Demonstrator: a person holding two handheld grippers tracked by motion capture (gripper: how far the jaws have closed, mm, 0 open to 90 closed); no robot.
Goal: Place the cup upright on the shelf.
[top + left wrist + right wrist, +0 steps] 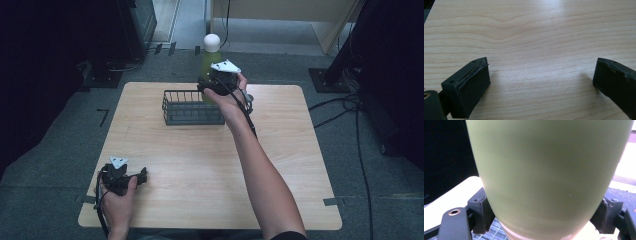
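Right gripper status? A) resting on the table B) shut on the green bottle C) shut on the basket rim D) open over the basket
B: in the right gripper view both jaws press the sides of the green bottle, with the right gripper held up beside the wire basket.

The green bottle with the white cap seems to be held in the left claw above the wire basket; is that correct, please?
Not quite: the right claw holds the green bottle above the wire basket, as the high view shows. The left claw is open over bare table.
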